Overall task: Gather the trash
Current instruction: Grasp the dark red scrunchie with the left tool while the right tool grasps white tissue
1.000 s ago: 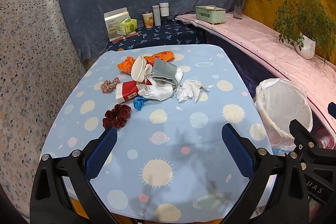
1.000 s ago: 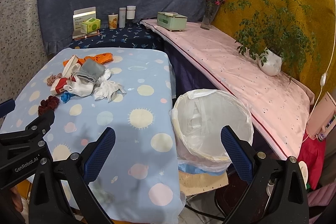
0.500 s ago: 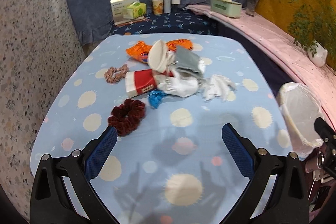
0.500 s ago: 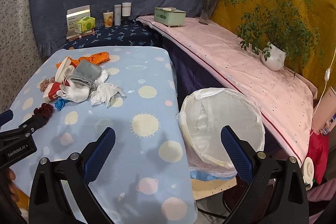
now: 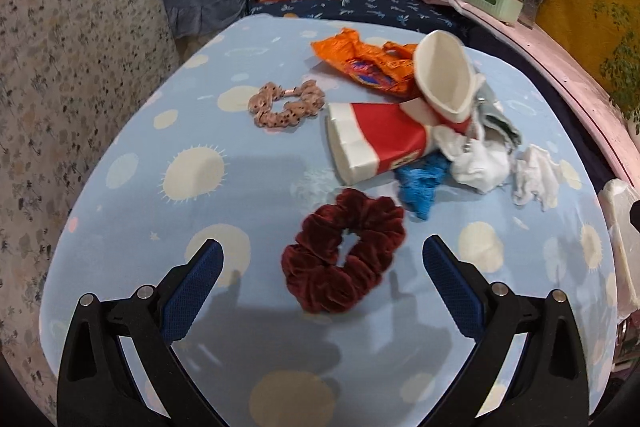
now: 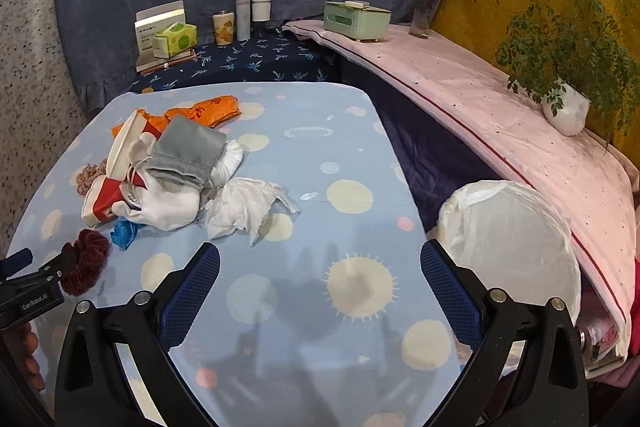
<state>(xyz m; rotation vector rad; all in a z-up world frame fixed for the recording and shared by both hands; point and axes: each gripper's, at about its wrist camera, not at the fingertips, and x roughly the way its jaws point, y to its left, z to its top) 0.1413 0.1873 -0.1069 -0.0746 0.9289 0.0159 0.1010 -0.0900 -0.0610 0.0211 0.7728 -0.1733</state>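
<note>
— Since a second ago your left claw (image 5: 322, 269) has come in low over the table (image 5: 192, 211), and the dark red scrunchie (image 5: 344, 249) that lay far ahead now sits right between its tips. Your right claw (image 6: 320, 277) has hardly moved.

— How do the claws stand?

— Both spread wide and holding nothing. The left claw's blue pads (image 5: 190, 293) flank the scrunchie without touching it.

— What lies ahead of the left claw, going left to right?

— Ahead and a little left, a pink dotted scrunchie (image 5: 286, 103). Straight ahead, beyond the red scrunchie, a flattened red and white paper cup (image 5: 376, 143) with a second paper cup (image 5: 444, 75) propped on it, and an orange wrapper (image 5: 360, 61) behind them. Just right of centre, a blue scrap (image 5: 422, 181) almost touches the scrunchie. Further right, white cloth (image 5: 478, 163) under a grey pouch (image 5: 496, 115), then a crumpled white tissue (image 5: 534, 179).

— And from the right claw?

— The same pile lies ahead to its left, the tissue (image 6: 244, 207) nearest its left tip. Bare tablecloth sits between the tips. Just right of its right tip, off the table edge, stands the bin with a white liner (image 6: 508, 231).
</note>
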